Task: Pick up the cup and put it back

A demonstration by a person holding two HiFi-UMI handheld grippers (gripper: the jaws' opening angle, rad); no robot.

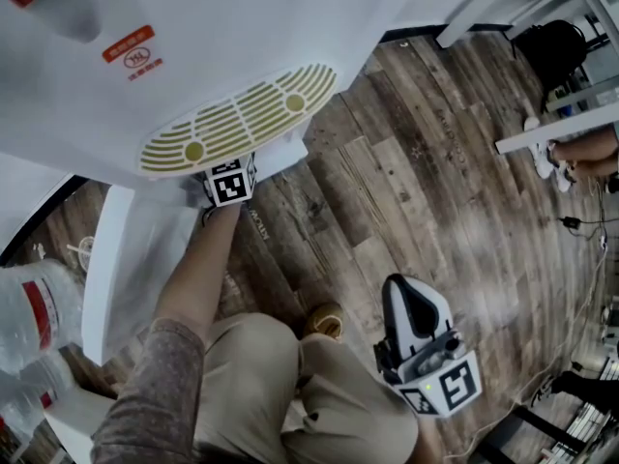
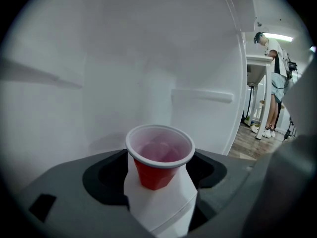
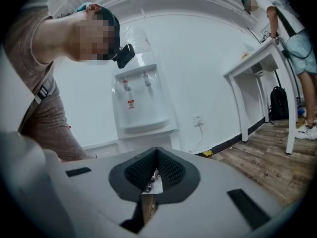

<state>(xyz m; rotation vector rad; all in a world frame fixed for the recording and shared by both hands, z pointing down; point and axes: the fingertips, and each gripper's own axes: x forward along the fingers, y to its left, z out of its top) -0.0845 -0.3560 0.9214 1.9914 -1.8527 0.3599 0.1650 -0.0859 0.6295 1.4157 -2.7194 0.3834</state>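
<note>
1. Cup [image 2: 158,155]: red outside, white inside, upright, empty as far as can be seen. It stands on a white block [image 2: 161,205] inside a white-walled recess. Judged to be the lower part of the water dispenser [image 1: 193,27], since in the head view the L arm reaches in beneath the drip tray [image 1: 237,119], which hides the cup from above.
2. L hand-held gripper [image 2: 160,173]: jaws wide apart, one on each side of the cup, w/ the rim filling nearly all the gap. The rim is round, not squashed, so no squeeze is evident; read as open, not yet gripping. It comes in from the front and slightly above, prob. b/c the recess leaves only that way in, and a side hold keeps the cup upright.
3. Marker cube [image 1: 229,182]: the only part of the L hand-held gripper seen in the head view; the fingertips lie under the tray.
4. R hand-held gripper [image 3: 157,157]: ribbed pads pressed together, nothing between them. Held low beside the person's leg, over the wood floor [image 1: 406,191], well apart from the dispenser; prob. parked b/c one cup needs one gripper.
5. Step in hand (judgement): pick-up about to begin; lift and return both left to do. The cup wall looks thin, so a light closure should suffice; a hard one may buckle it.
</note>
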